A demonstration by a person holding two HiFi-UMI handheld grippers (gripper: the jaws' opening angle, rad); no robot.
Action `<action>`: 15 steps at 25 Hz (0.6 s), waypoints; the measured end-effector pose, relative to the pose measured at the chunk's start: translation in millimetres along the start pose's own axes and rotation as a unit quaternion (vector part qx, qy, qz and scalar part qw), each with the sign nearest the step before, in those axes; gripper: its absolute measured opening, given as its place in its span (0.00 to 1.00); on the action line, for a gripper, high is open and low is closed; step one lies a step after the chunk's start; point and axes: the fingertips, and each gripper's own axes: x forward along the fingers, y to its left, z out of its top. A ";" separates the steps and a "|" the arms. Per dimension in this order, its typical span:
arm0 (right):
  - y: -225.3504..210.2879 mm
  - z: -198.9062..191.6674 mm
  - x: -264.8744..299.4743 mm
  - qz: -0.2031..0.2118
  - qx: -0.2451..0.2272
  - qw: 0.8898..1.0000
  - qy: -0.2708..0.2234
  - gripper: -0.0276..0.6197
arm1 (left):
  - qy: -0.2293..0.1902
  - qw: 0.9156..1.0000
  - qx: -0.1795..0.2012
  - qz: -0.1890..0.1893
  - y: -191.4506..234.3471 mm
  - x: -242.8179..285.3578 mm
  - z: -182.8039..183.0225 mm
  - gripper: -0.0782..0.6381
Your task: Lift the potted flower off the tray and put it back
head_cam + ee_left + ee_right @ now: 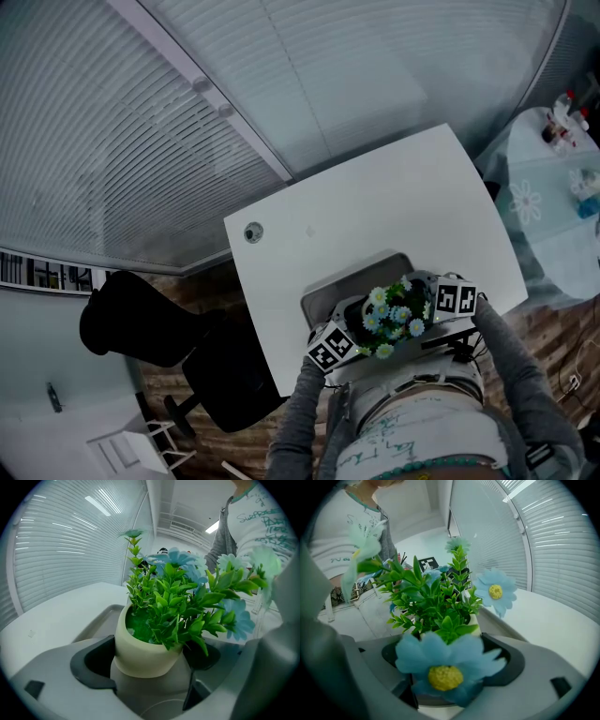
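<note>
Both of my grippers faced each other across the potted flower (140,654), one on each side. My left gripper (149,667) had its jaws spread wide, the dark cupped pads (91,663) flanking the cream pot without squeezing it, so it held nothing. My right gripper (449,665) stood just as wide around the same plant. A blue blossom (445,670) drooped over its near end and covered most of the pot, but nothing I saw showed those pads pressing either. Past the jaws, the green sprigs (173,602) and pale blue flowers rose straight, so the pot sat upright. It appeared to rest in the grey tray (104,615), at the end nearest me, with the tray's rim showing just behind it. The tray lay on the white table (375,197), close to its near edge, and beyond the table hung the window blinds (141,131). I judged this a moment with the pot down and unheld, though whether ahead of the lift or after the return I could not tell. If the lift was to come, both pairs of pads needed to close evenly on the pot wall below the foliage, then rise straight up until the base cleared the tray's rim.
</note>
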 end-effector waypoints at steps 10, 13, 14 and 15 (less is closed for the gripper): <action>-0.1 0.5 0.4 0.000 0.001 1.000 -0.001 0.63 | -0.002 1.000 0.000 -0.001 0.2 -0.3 0.1 0.73; 0.0 0.9 0.3 0.001 0.001 1.000 -0.001 0.63 | -0.008 1.000 0.000 0.000 0.3 -0.9 0.9 0.74; -0.2 0.9 0.2 0.000 0.000 1.000 -0.001 0.63 | -0.008 1.000 0.000 0.001 0.4 -0.8 1.0 0.73; -0.3 0.5 0.1 0.000 0.000 1.000 -0.001 0.63 | -0.008 1.000 0.001 0.001 0.3 -0.5 0.9 0.73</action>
